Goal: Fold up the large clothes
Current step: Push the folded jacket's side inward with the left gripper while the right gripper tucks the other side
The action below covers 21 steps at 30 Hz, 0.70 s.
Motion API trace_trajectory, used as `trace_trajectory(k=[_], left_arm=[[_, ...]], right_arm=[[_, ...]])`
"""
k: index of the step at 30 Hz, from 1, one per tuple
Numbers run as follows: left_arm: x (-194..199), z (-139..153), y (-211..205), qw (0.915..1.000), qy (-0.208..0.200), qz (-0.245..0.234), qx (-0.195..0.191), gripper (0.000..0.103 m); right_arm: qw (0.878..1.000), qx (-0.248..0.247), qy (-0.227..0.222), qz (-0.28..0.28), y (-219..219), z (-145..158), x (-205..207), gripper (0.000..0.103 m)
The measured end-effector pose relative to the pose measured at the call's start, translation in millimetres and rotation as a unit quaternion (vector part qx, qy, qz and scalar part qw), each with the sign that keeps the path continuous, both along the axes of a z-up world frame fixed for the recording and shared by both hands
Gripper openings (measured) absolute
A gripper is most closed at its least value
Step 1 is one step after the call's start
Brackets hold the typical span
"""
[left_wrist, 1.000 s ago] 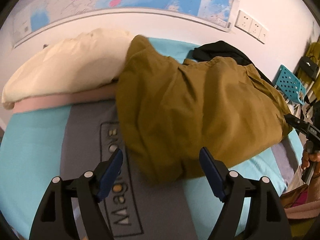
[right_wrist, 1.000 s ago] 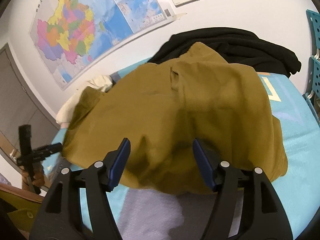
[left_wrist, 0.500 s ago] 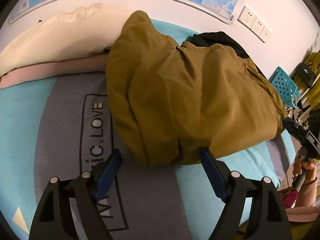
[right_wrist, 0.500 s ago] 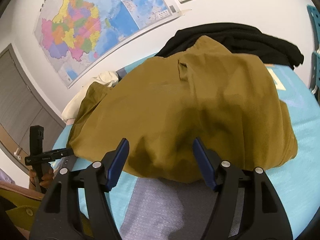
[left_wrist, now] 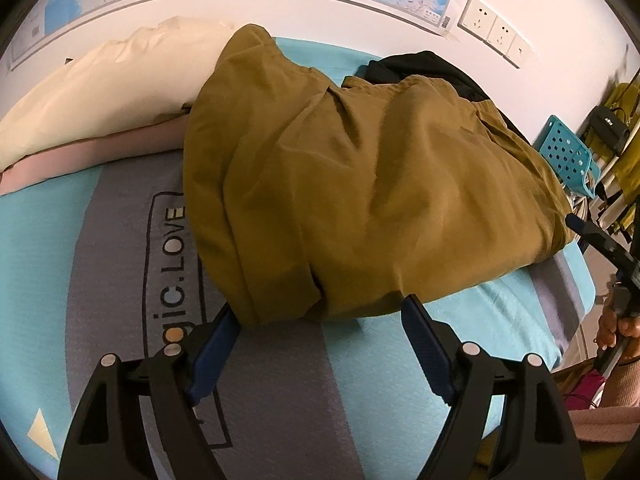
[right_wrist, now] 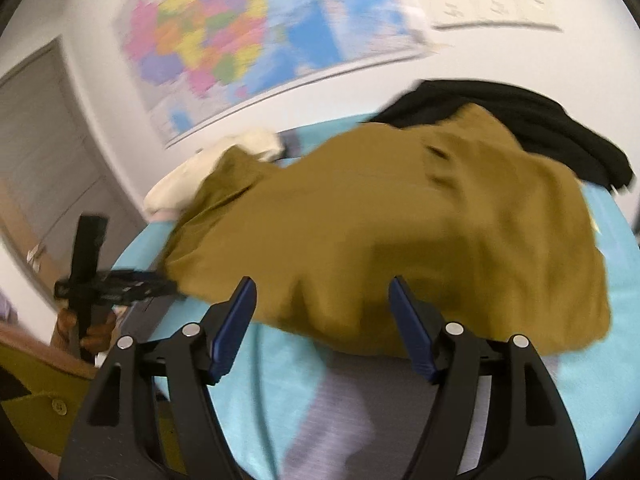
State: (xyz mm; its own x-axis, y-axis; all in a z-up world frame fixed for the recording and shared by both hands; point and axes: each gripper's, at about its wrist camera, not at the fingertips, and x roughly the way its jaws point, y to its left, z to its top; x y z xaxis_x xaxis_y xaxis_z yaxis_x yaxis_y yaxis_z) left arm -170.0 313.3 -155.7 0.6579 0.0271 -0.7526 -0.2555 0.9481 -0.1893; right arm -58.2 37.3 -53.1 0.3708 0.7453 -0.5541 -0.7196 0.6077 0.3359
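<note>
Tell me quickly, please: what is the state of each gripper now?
Left gripper: open, holding nothing, at the near edge of the brown garment.
Right gripper: open, holding nothing, also at the garment's edge.

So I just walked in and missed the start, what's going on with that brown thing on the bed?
A person holds a two-finger tool in each hand and is about to fold the olive-brown garment lying in a loose heap on the bed. The left tool is open, its fingers straddling the near hem. The right tool is open too, at another edge, in a blurred view. Neither has gripped the cloth yet. A black garment lies behind.
</note>
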Motion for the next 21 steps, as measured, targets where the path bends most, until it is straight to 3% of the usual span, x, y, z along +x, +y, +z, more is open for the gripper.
trace_trajectory(k=[7, 10, 12, 14, 19, 21], left_arm=[[-1, -3, 0, 0.9999, -0.001, -0.003, -0.012, 0.079], [-1, -3, 0, 0.9999, 0.0, -0.003, -0.013, 0.08], [-1, -4, 0, 0.9999, 0.001, -0.003, -0.015, 0.08], [-2, -4, 0, 0.9998, 0.002, -0.004, -0.018, 0.08], [0, -6, -1, 0.9996, 0.004, -0.009, -0.027, 0.082], [-1, -5, -1, 0.9993, 0.002, -0.014, -0.034, 0.083]], right_arm=[[0.992, -0.06, -0.063, 0.092, 72, -2, -29, 0.076], [0.983, -0.101, -0.091, 0.12, 106, -13, -45, 0.076], [0.977, -0.121, -0.114, 0.133, 121, -21, -54, 0.083], [0.967, -0.152, -0.155, 0.134, 135, -28, -64, 0.084], [0.948, -0.215, -0.208, 0.108, 158, -42, -64, 0.069], [0.948, -0.215, -0.208, 0.107, 159, -41, -59, 0.059]])
